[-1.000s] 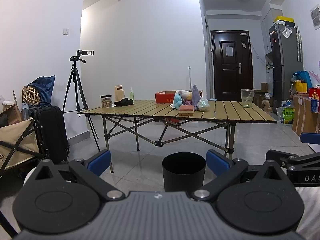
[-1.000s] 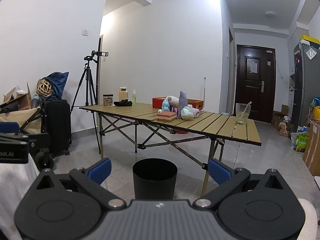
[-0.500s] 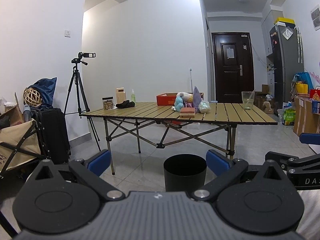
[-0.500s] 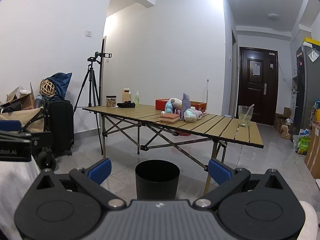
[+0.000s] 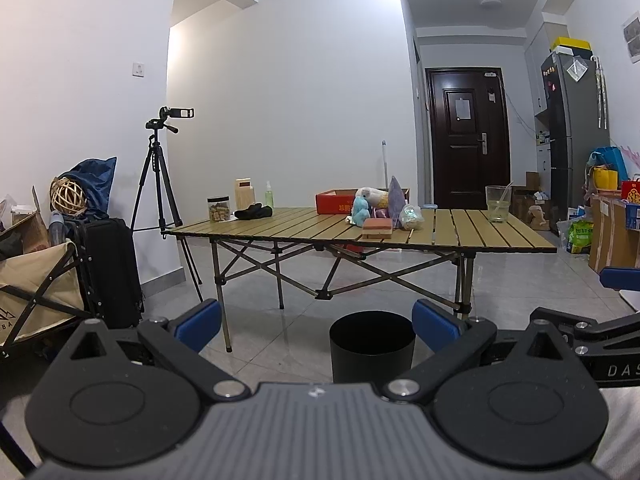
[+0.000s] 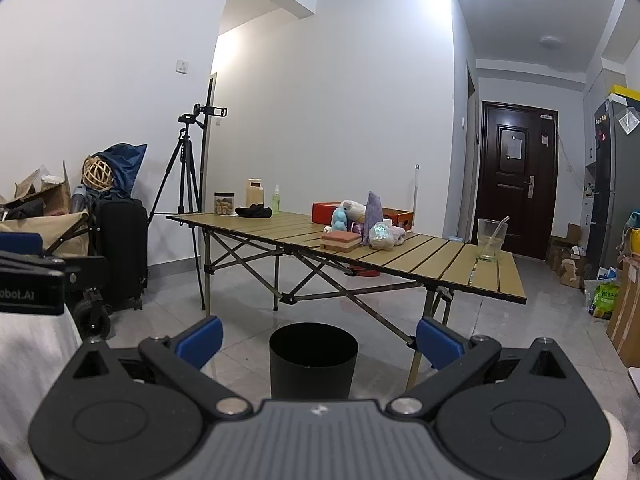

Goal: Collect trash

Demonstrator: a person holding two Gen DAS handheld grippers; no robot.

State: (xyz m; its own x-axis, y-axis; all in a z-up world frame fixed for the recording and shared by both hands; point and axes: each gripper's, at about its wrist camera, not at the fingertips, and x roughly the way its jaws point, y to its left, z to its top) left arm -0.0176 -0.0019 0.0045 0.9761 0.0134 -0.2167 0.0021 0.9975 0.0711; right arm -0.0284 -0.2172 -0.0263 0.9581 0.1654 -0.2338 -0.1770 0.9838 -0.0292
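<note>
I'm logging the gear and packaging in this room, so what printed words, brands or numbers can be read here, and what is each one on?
"DAS", cut off by the frame edge: on the right claw's body.
"obot.AI", first letter cut off: on the left claw's body.
"BA", partly cut off: on the beige folding wagon.
Yellow print on the red box: too blurred to read.
Print on the green bag: too small to read.

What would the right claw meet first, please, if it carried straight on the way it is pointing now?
Most likely the black bin, which stands on the floor between the open right claw and the folding table. Depth is hard to judge through the fisheye; a level path might pass over its rim towards the table's legs.
</note>
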